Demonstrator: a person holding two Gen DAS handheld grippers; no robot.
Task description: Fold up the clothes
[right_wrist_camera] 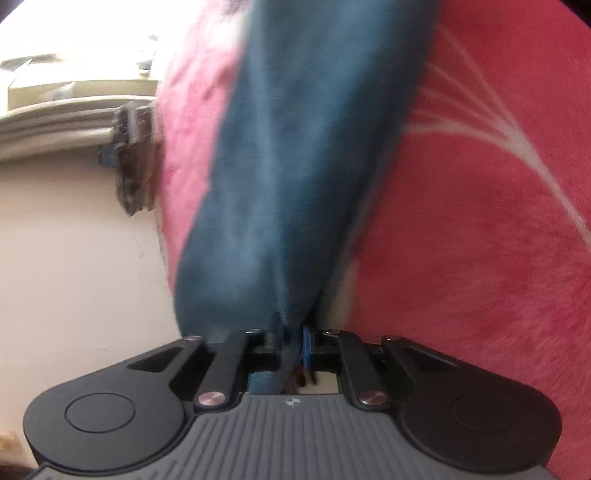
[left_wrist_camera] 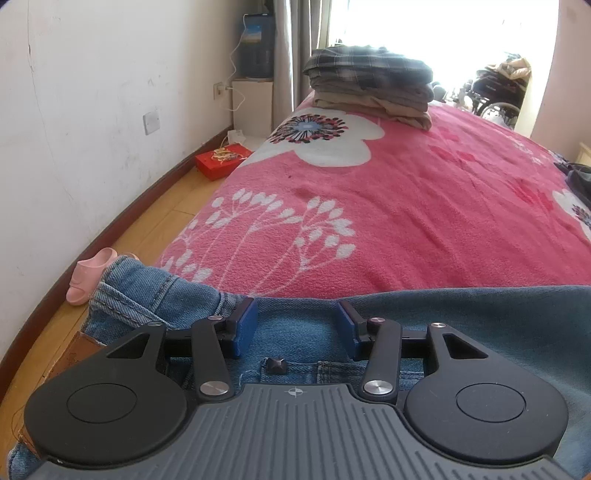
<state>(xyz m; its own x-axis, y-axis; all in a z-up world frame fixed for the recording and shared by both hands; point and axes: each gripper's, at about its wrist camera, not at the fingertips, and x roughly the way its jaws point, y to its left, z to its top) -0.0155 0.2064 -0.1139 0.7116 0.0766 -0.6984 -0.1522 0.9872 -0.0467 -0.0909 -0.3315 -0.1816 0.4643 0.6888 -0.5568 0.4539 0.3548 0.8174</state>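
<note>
Bedroom. White scuffed wall point(left_wrist_camera: 74, 110) w/ switch plate point(left_wrist_camera: 151, 121) & socket point(left_wrist_camera: 218, 89); dark skirting; wood-plank floor point(left_wrist_camera: 147, 221). Bed w/ pink floral blanket point(left_wrist_camera: 424, 206). Grey curtain point(left_wrist_camera: 291, 48), window point(left_wrist_camera: 443, 26) v. bright. White cabinet point(left_wrist_camera: 253, 107) in corner.

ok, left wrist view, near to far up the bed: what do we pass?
Blue denim jeans under the open left gripper → pink floral fleece blanket → stack of folded plaid and tan clothes → bright window.
</note>
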